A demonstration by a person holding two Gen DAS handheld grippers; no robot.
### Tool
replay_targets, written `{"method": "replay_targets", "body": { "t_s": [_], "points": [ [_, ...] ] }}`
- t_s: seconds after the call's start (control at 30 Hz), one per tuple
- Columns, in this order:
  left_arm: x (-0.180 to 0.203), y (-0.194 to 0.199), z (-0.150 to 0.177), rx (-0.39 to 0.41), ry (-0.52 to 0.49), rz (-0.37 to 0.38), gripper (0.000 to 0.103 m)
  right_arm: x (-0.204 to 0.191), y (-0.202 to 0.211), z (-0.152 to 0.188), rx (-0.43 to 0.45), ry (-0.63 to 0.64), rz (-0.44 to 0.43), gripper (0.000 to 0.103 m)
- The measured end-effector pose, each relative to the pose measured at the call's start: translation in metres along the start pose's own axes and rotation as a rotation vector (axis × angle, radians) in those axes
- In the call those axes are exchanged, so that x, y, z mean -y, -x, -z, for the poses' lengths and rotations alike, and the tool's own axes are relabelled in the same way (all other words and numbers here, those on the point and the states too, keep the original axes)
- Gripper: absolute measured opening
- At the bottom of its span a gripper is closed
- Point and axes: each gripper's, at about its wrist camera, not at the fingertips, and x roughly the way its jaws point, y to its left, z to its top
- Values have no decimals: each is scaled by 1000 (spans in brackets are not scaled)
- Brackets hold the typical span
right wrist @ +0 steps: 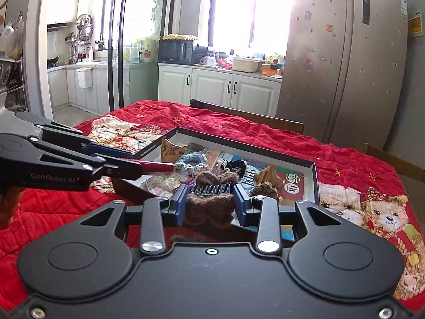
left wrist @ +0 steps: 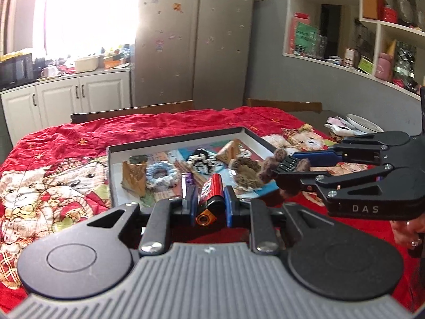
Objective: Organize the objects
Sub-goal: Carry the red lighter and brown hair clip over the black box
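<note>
Grippers, two: my left gripper [left wrist: 208,199] is pinching one red lighter [left wrist: 210,192], my right gripper [right wrist: 211,203] is clamping one brown fuzzy hair claw [right wrist: 209,202]. Both are hanging over the near edge of one shallow box [left wrist: 175,141] on the red quilt [left wrist: 79,138].

Sunlit kitchen: washed-out window [right wrist: 252,10], white cabinets [right wrist: 220,87], perhaps steel fridge [right wrist: 342,61].

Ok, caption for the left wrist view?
Left gripper holds a red lighter above the tray; right gripper carries a brown hair claw.

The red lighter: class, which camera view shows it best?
The left wrist view: the red lighter sits close and whole between the left gripper fingers. The right wrist view shows only its red tip from the side.
</note>
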Motion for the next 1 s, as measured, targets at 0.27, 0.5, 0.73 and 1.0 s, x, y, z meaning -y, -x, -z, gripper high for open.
{"method": "replay_targets", "body": {
  "t_s": [0.27,0.5,0.73,1.0],
  "points": [
    [-24,-29,-6,-7,47,-57,24,7,-45,-8,-37,-22,-32,35],
    [-36,-55,-7,-25,68,-87,24,15,-79,-10,-58,-49,-28,35],
    [-40,-74,-2,-46,72,-105,24,26,-107,-8,-85,-88,-34,35],
    [-42,-90,1,-54,73,-117,24,32,-128,-4,-103,-110,-36,35]
  ]
}}
